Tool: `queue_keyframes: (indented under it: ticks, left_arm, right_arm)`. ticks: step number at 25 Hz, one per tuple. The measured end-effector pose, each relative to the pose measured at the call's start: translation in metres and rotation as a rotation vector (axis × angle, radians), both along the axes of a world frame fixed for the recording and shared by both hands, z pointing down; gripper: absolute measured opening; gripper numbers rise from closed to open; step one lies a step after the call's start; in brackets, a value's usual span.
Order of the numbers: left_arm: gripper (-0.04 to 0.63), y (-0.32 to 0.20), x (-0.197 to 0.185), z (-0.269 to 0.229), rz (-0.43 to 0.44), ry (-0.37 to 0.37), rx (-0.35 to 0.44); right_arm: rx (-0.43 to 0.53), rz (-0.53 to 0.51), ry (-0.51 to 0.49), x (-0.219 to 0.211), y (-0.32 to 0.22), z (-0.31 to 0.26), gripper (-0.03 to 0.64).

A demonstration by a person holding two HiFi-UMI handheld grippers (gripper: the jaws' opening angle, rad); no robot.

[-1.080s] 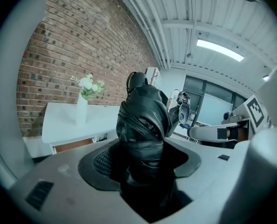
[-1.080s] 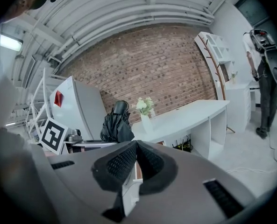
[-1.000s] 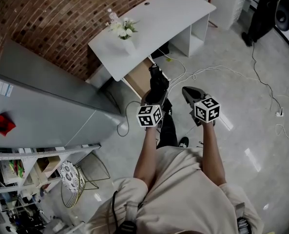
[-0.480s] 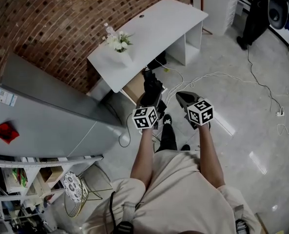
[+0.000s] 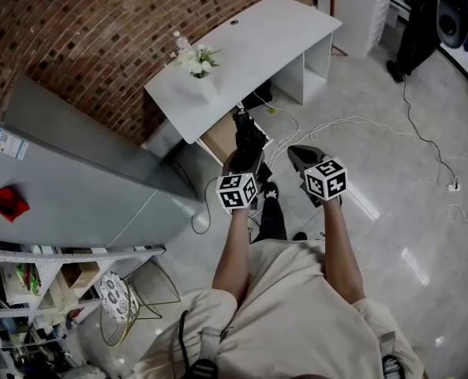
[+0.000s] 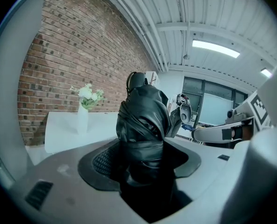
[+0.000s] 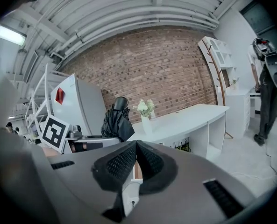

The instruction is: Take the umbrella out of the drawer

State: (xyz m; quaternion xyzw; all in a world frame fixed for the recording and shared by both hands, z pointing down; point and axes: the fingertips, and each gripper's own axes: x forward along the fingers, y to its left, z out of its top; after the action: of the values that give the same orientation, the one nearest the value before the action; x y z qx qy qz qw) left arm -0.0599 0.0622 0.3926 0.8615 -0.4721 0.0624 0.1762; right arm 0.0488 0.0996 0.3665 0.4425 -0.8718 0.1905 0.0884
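In the head view, your left gripper (image 5: 245, 163) holds the umbrella (image 5: 248, 135) above the open drawer (image 5: 220, 135), with your right gripper (image 5: 301, 157) just beside it. The left gripper view shows its jaws clamped wide on the folded bundle, which looks light, soft and slick, so squeeze the stiff core rather than loose folds. In the right gripper view, those jaws are pressed together on nothing.

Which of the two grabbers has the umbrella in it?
The left gripper: its jaws clamp the black umbrella. The right gripper is shut and empty.
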Motion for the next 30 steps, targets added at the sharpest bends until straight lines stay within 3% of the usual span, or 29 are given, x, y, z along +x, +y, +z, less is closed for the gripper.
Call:
queue_keyframes:
  ticks: [15,30]
  left_arm:
    - [0.264,0.006,-0.016,0.005,-0.024,0.011,-0.013]
    - [0.264,0.005,-0.026,0.011,-0.031,0.021,-0.023]
  right_arm:
    - [-0.023,-0.047,0.027,-0.02,0.002,0.006,0.069]
    - [-0.052,-0.081,-0.077,-0.031,-0.001,0.008,0.069]
